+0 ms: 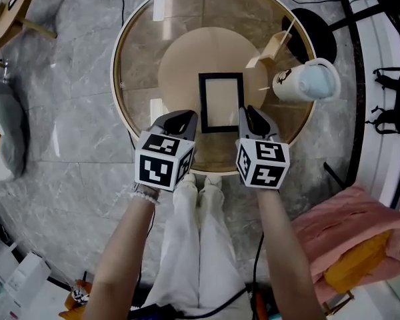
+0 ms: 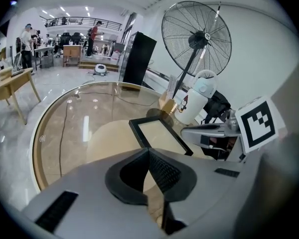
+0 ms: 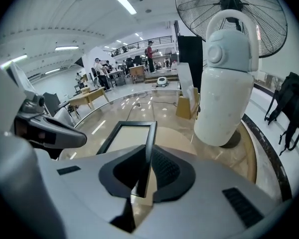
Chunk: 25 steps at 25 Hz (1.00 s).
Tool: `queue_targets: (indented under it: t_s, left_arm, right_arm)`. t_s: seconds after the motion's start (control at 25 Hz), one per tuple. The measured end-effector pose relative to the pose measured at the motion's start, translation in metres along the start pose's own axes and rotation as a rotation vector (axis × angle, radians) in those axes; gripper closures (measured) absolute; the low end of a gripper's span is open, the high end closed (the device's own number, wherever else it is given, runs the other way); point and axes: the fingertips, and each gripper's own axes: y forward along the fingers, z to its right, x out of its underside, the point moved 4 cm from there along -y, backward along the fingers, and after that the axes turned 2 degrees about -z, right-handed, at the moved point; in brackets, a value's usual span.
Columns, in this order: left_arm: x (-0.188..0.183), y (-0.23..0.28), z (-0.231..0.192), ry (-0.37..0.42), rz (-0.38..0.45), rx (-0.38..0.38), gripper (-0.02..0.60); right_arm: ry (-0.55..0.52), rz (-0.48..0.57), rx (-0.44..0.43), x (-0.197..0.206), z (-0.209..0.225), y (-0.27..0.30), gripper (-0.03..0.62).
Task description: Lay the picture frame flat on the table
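A black picture frame (image 1: pixel 221 102) lies about flat near the middle of the round glass table (image 1: pixel 123 102). My right gripper (image 1: pixel 248 114) is at its lower right corner. In the right gripper view the frame's (image 3: pixel 125 136) right edge runs in between the jaws, and my right gripper (image 3: pixel 147 151) is shut on that edge. My left gripper (image 1: pixel 187 117) sits by the lower left corner, apart from the frame. In the left gripper view its jaws (image 2: pixel 148 152) are shut with nothing between them, and the frame (image 2: pixel 159 135) lies just ahead to the right.
A white jug (image 1: pixel 307 81) stands at the table's right rim, close to my right gripper. Behind it are a small wooden holder (image 1: pixel 270 49) and a fan's dark base (image 1: pixel 317 29). A wooden stool (image 1: pixel 13 9) is at the far left, and pink cloth (image 1: pixel 347 225) lies at the lower right.
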Motion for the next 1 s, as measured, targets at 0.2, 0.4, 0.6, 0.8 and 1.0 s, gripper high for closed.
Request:
queue_targets:
  t_s: [0.2, 0.4, 0.6, 0.8, 1.0]
  left_arm:
    - [-0.013, -0.024, 0.011, 0.01, 0.065, 0.012, 0.565]
    - [-0.039, -0.068, 0.026, -0.008, 0.142, 0.006, 0.565]
    - [-0.068, -0.118, 0.055, 0.023, 0.206, 0.023, 0.566]
    - [-0.098, -0.174, 0.091, 0.144, 0.255, 0.035, 0.566]
    - [-0.127, -0.228, 0.125, 0.233, 0.326, 0.054, 0.565]
  right_arm:
    - [0.004, 0.065, -0.015, -0.015, -0.004, -0.027, 0.554]
    - [-0.015, 0.134, -0.026, -0.043, -0.016, -0.077, 0.554]
    - [-0.001, 0.2, -0.039, -0.071, -0.025, -0.137, 0.554]
    - [0.008, 0.273, -0.056, -0.105, -0.035, -0.197, 0.554]
    - [-0.004, 0.36, -0.052, -0.144, -0.04, -0.256, 0.554]
